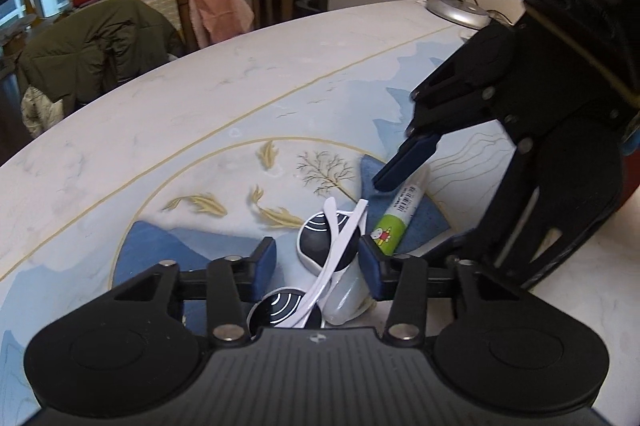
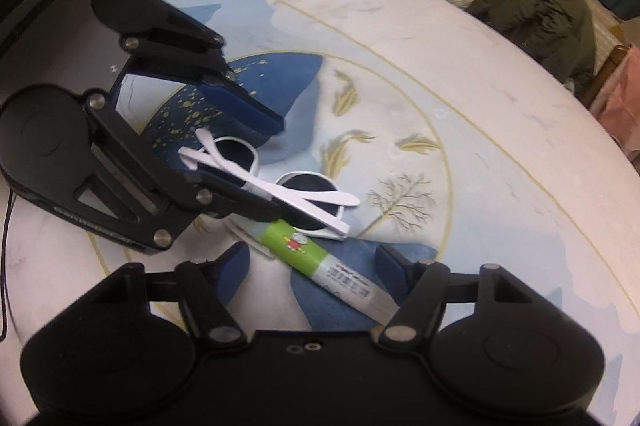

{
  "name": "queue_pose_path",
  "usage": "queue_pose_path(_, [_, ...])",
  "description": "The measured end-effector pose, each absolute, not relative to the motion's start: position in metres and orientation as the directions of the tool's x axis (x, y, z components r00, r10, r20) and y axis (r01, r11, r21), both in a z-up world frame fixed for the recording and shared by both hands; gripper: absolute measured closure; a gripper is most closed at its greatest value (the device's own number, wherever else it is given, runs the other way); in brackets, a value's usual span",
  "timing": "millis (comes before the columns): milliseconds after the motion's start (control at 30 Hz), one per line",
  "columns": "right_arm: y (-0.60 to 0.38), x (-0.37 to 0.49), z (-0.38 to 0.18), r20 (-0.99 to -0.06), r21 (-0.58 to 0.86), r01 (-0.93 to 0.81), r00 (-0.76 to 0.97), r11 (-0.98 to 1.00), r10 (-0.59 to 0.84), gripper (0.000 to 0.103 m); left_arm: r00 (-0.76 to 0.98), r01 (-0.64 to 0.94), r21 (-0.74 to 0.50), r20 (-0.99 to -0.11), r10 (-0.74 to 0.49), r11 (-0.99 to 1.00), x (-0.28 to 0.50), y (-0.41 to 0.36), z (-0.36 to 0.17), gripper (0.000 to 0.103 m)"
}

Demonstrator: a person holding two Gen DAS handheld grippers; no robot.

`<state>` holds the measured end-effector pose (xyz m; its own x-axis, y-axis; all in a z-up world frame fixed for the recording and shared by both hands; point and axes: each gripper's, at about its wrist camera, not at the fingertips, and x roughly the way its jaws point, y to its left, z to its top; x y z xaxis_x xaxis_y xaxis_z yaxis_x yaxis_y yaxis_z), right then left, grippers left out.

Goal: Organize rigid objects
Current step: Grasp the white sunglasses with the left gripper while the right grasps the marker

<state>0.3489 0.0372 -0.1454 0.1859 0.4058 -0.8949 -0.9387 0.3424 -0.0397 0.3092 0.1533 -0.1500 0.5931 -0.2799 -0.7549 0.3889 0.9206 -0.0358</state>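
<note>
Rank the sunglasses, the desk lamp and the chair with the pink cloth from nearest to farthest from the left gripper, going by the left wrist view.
1. Sunglasses: between the jaws of the left gripper, on the table.
2. Desk lamp: at the table's far edge, upper right.
3. Chair with the pink cloth: beyond the table's far edge, upper middle.

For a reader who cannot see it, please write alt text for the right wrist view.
The right gripper straddles a green-labelled glue tube on a painted round table, pads not touching it. Beside it, the left gripper straddles folded white sunglasses.
</note>
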Motion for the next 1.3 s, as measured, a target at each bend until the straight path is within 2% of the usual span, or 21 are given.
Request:
queue_pose_path(100, [0.038, 0.348, -0.149, -0.9, -0.037, -0.943, 0.175, 0.33, 0.398, 0.046, 0.575, 0.405, -0.06, -0.759, -0.305, 0.912, 0.311, 0.154, -0.15, 0.069])
queue_pose_path(300, [0.034, 0.337, -0.147, -0.9, -0.03, -0.946, 0.166, 0.324, 0.403, 0.066, 0.558, 0.405, -0.083, -0.766, -0.318, 0.911, 0.313, 0.156, -0.151, 0.069])
queue_pose_path(367, [0.033, 0.331, -0.146, -0.9, -0.035, -0.946, 0.17, 0.323, 0.402, 0.076, 0.553, 0.403, -0.086, -0.77, -0.317, 0.911, 0.314, 0.158, -0.152, 0.07])
queue_pose_path(567, [0.026, 0.311, -0.146, -0.902, -0.049, -0.929, 0.198, 0.366, 0.382, 0.084, 0.531, 0.429, -0.102, -0.776, -0.342, 0.897, 0.314, 0.157, -0.151, 0.07])
queue_pose_path(867, [-0.013, 0.285, -0.146, -0.898, -0.028, -0.829, 0.266, 0.559, 0.349, 0.087, 0.514, 0.428, -0.097, -0.792, -0.33, 0.898, 0.312, 0.156, -0.153, 0.07])
queue_pose_path(1000, [-0.028, 0.28, -0.146, -0.893, 0.011, -0.77, 0.28, 0.638, 0.353, 0.087, 0.504, 0.418, -0.09, -0.805, -0.313, 0.904, 0.31, 0.152, -0.156, 0.083])
queue_pose_path(1300, [-0.049, 0.268, -0.146, -0.873, 0.071, -0.638, 0.332, 0.767, 0.357, 0.087, 0.552, 0.315, -0.036, -0.806, -0.214, 0.948, 0.303, 0.144, -0.156, 0.097])
